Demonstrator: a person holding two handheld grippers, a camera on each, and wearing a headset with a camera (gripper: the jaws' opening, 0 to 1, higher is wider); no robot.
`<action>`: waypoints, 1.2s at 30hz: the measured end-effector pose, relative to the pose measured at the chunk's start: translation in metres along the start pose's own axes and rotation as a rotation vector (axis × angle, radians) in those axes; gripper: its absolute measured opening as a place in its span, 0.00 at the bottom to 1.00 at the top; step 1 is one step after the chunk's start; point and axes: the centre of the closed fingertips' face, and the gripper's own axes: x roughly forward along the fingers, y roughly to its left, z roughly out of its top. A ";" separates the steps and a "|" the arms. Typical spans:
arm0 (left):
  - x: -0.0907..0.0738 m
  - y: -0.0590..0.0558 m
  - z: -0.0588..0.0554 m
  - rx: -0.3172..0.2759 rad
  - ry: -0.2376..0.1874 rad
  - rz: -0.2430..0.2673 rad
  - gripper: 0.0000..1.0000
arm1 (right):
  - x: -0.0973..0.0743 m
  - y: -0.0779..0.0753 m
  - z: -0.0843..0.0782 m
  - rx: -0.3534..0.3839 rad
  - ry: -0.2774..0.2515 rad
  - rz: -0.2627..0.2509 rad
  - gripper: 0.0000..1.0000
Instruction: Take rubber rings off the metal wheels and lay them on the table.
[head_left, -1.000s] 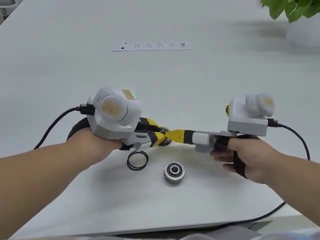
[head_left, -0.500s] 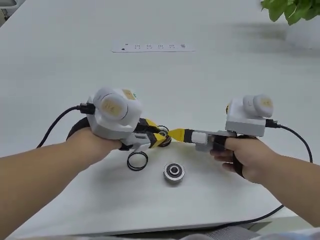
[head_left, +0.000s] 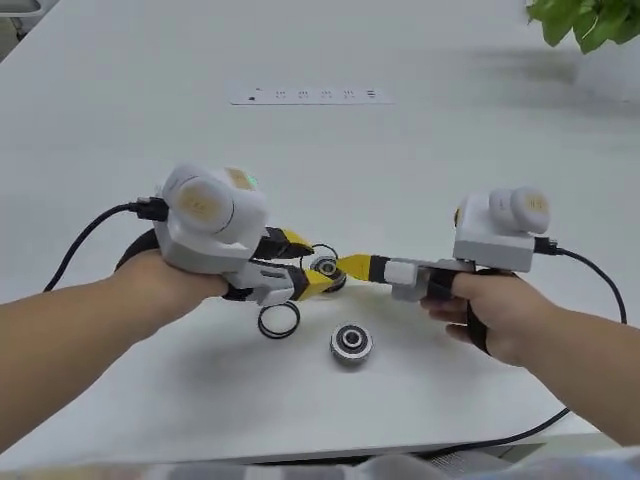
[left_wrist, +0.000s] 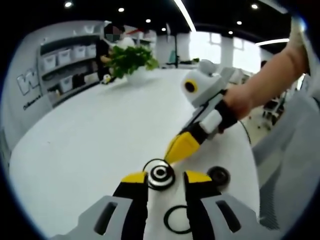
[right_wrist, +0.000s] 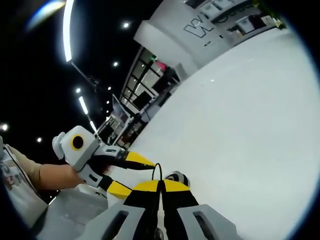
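Rolling up and drifting toward the person's left since a second ago, the left gripper (head_left: 308, 264) is now showing both yellow jaws in the head view. A thin black loop, the stretched ring (head_left: 320, 249), is standing proud above the held wheel (head_left: 327, 270), where it was not showing before. The right gripper (head_left: 342, 266) is meeting that wheel tip-on from the person's right. Nearer the person on the table (head_left: 450, 150), a loose ring (head_left: 278, 320) and a bare wheel (head_left: 351, 342) are lying near each other without touching (one pair looks already done).

In the left gripper view, its own jaws are clamping the held wheel at either side of the rim. The wheel's flat face is turning back toward the camera, so the axle is running roughly along the jaws. The right gripper's closed tip is touching the rim at the upper right.

In the right gripper view, the jaws are pressing tight together with a strand of the stretched ring rising from between them. The held wheel is sitting just beyond the tips, slightly to the right.

Since the right gripper is the one gripping the rubber, the coming pull is probably going out from the rim, across the axle, before slipping the ring off over the face.
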 end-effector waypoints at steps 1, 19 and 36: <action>-0.003 -0.001 0.002 -0.002 -0.009 0.000 0.30 | 0.000 0.001 0.001 -0.001 0.001 0.003 0.00; -0.056 -0.007 0.008 -0.025 -0.075 0.010 0.45 | 0.004 0.027 0.007 0.047 0.012 0.065 0.00; -0.090 -0.014 -0.010 -0.040 -0.067 0.025 0.60 | 0.016 0.043 -0.013 0.055 0.099 0.098 0.00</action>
